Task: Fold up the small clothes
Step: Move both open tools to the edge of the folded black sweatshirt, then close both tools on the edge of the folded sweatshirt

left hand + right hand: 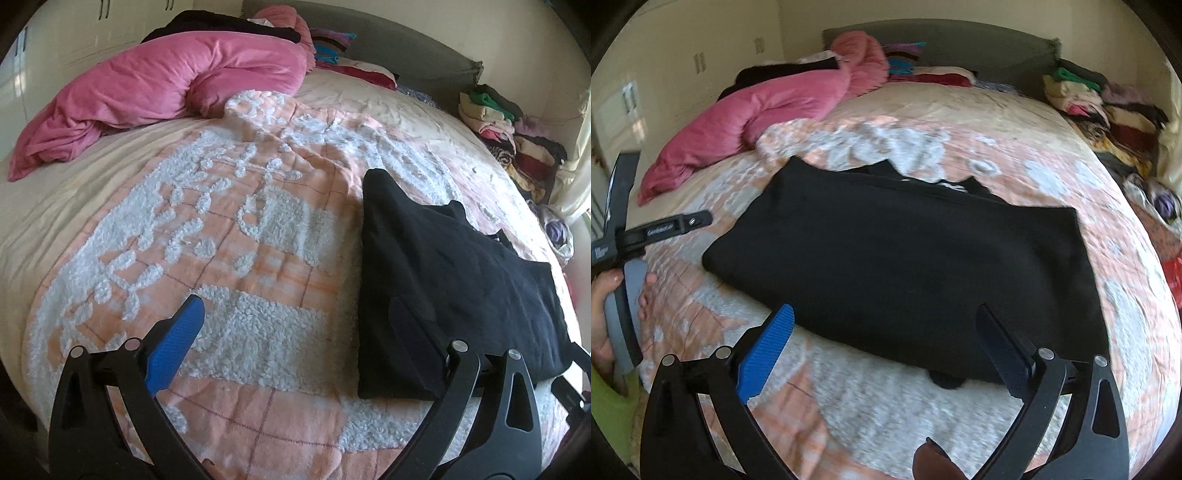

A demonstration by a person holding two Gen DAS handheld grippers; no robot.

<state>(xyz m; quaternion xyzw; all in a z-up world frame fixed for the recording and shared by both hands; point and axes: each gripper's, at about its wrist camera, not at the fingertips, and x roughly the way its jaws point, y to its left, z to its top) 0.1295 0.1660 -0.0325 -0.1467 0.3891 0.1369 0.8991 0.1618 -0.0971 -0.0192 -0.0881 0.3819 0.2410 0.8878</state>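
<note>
While spread flat on the peach-and-white tufted blanket (871, 398), lies as a broad folded slab: the black knit garment (905, 266), long edges straight, a small dark corner poking out under its near edge. Shows again in the left wrist view (450, 280), to the right of centre on the same blanket (229, 288).

Right gripper (884, 332): spread wide, blue ribbed left pad (766, 356) over bare blanket just beside the black garment's near edge, dark right pad (1004, 350) over the garment's near right corner. Touching the cloth or hovering above it: cannot tell. Nothing pinched between the pads.

Left gripper (301, 325): likewise spread wide, blue pad (173, 347) over blanket to the left of the black garment, the other pad (415, 332) dark against the garment's near left part, contact unclear. Seen from the right wrist camera as a black body (631, 229) to the far left of the garment, held by a hand (605, 295) around a grey handle.

Beyond the black garment, toward the headboard: a rumpled pink quilt (159, 85) with dark cloth behind it. To the garment's far right, at the bed's edge: a mixed heap of coloured clothes (506, 129).
</note>
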